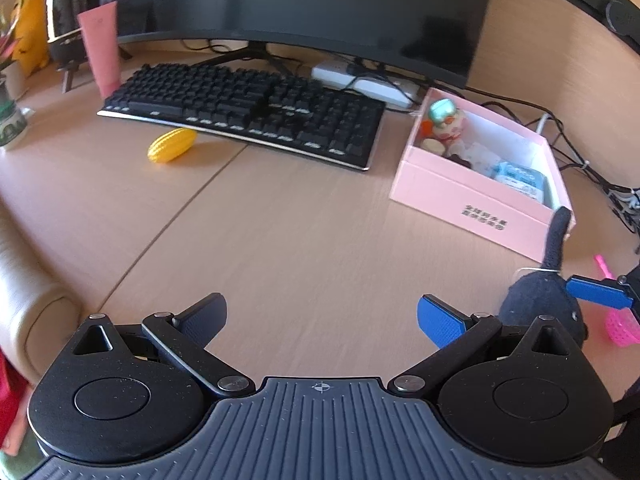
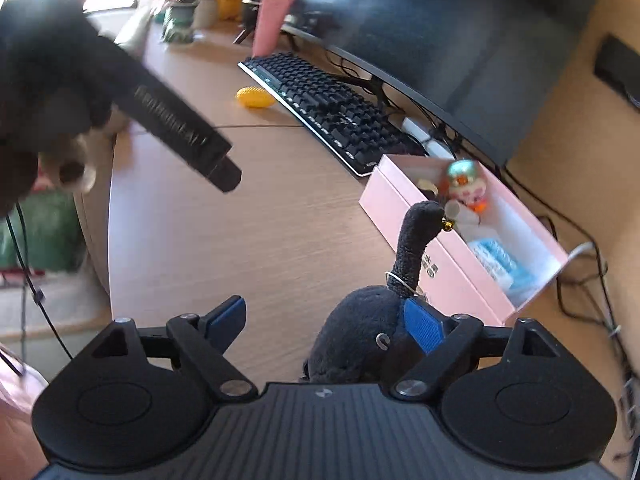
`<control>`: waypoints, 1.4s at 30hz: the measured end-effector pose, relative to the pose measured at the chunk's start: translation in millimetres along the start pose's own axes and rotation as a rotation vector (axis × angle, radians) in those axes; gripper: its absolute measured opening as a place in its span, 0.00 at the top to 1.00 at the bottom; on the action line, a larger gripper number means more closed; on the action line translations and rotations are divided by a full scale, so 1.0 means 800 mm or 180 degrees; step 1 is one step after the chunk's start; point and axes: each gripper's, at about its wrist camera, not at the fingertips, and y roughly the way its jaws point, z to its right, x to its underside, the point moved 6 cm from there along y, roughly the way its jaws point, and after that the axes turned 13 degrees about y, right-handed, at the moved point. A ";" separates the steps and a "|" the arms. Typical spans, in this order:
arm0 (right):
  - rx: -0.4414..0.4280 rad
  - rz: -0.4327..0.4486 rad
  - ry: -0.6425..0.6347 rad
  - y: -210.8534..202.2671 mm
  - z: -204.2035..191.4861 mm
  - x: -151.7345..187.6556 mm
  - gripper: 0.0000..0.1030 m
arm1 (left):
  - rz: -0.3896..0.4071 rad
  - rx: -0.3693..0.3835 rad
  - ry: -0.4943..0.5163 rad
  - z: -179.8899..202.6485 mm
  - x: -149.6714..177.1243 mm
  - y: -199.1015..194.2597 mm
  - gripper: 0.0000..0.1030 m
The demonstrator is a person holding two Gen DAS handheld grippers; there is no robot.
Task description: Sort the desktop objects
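Plush toy [image 2: 356, 332], soft and light, sat on the bench [image 2: 240, 240] beside my pink box [image 2: 460, 272], between the spread jaws of my right claw [image 2: 328, 320], ungripped; I judged its round body the best hold.

The left tool [image 1: 322, 320] hangs tilted down over the counter [image 1: 280, 240], its 2 fingers spread wide with nothing between them. The right tool [image 2: 332, 320] also points down at a slant, its 2 fingers standing wide apart; the blue pad of its right finger [image 2: 425, 326] lies against a dark plush toy [image 2: 360, 332], while its left finger [image 2: 226, 320] stands clear of it. In the right wrist view, the left tool's dark body [image 2: 176, 128] reaches in from the upper left.
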 end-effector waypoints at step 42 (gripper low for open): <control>0.0826 -0.0172 0.2235 -0.047 0.230 0.113 0.00 | -0.0270 0.0419 0.1050 0.166 0.010 0.029 0.00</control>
